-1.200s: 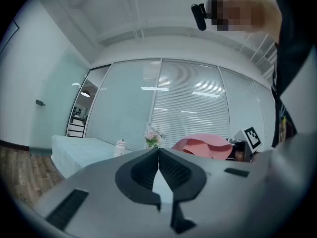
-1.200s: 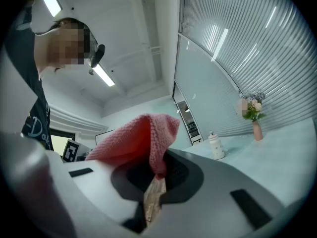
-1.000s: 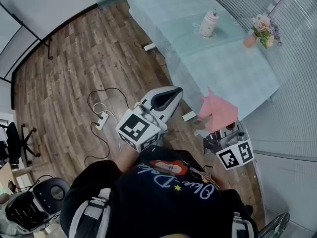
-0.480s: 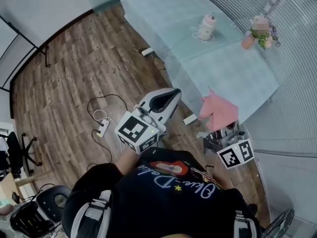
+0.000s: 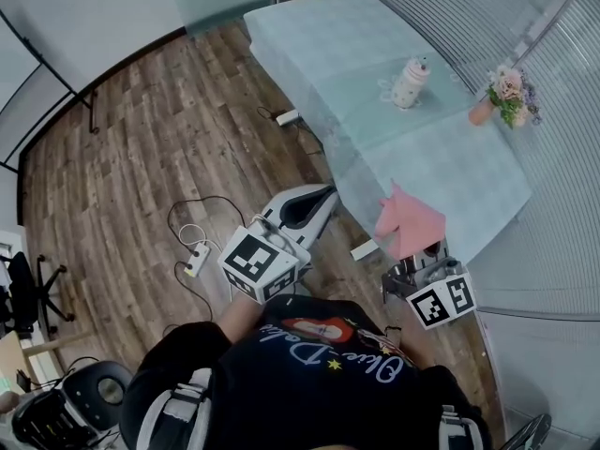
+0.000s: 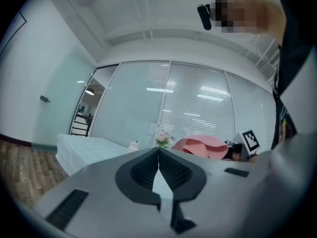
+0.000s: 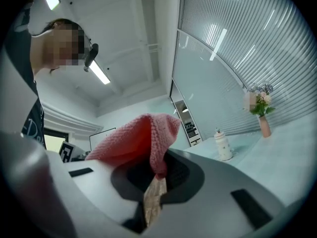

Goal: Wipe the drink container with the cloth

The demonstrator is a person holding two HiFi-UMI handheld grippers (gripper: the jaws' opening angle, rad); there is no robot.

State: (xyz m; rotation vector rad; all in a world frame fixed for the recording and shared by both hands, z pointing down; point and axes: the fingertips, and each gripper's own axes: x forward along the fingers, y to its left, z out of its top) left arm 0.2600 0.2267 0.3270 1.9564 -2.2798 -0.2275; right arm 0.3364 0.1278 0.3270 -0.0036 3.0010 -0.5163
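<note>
The drink container is a small white bottle that stands upright on the pale blue table; it also shows far off in the right gripper view as the bottle and tiny in the left gripper view as the bottle. My right gripper is shut on a pink knitted cloth, and the cloth drapes over its jaws. My left gripper is shut with nothing in it, its tips pressed together. Both grippers hang short of the table's near edge.
A vase of pink flowers stands near the table's right edge. On the wooden floor lie a white power strip with looping cables and another plug block. Office chairs stand at the left. Blinds line the right wall.
The head view has shifted, so the table and bottle sit lower and further right in the picture. Both grippers hold the same pose, the cloth still in the right one.
</note>
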